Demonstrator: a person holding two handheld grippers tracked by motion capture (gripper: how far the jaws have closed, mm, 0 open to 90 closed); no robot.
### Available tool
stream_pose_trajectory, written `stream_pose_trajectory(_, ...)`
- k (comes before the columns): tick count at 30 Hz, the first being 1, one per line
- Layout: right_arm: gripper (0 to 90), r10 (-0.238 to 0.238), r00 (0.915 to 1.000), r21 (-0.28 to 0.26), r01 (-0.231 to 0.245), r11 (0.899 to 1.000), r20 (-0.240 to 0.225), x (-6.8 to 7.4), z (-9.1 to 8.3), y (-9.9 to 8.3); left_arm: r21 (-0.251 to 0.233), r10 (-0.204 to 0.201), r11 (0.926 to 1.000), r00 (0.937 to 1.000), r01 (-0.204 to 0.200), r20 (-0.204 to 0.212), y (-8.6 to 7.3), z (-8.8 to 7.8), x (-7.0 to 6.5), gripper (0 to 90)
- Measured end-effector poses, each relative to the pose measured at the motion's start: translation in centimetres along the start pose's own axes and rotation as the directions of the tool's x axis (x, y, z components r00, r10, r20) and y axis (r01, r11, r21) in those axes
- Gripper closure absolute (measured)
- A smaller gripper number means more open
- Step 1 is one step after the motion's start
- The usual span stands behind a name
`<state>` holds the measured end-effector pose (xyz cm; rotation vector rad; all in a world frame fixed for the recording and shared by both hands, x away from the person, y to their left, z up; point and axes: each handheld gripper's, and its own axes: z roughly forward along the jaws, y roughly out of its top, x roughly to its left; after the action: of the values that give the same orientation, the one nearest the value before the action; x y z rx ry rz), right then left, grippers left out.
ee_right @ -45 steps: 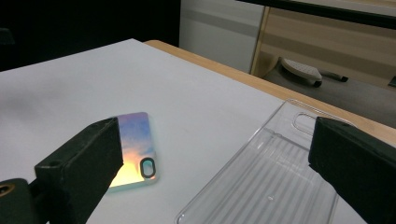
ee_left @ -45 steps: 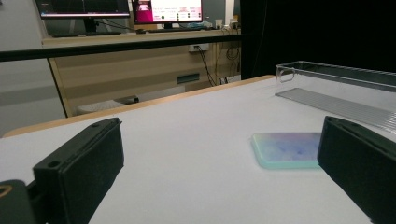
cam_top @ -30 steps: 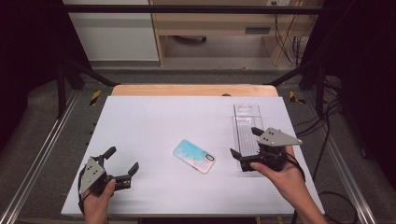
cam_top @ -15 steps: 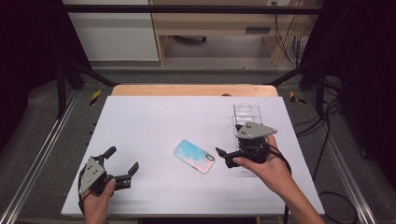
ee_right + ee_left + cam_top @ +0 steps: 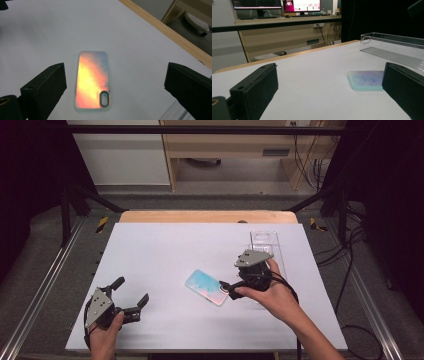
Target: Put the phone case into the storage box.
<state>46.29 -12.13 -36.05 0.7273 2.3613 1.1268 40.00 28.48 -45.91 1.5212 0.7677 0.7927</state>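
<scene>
A phone case (image 5: 206, 287) with an iridescent blue-pink back lies flat near the middle of the white table (image 5: 170, 245). My right gripper (image 5: 229, 281) is open and hovers at the case's right end, tilted down over it. In the right gripper view the case (image 5: 92, 80) lies between and below the spread jaws, its camera hole nearest me, and glows orange. My left gripper (image 5: 132, 290) is open and empty at the table's front left. From there the case (image 5: 365, 79) lies ahead to the right.
A clear plastic tray (image 5: 265, 242) lies at the right rear of the table, behind my right hand, and the tray (image 5: 392, 43) looks empty. A wooden strip (image 5: 207, 216) edges the table's far side. Metal frame rails (image 5: 42, 290) run along both sides.
My right gripper has moved left from over the clear tray to the phone case's right end. The left gripper and the case have stayed put.
</scene>
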Motion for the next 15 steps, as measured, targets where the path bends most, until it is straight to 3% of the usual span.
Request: stream_pose_trajectory(15,4.5,0.004,0.9996,0.053,-0.003,0.999,-0.029,0.1,1.6,-0.3,-0.001,0.001,1.0000,1.0000,-0.001,0.000,0.0,0.0,0.1,0.0)
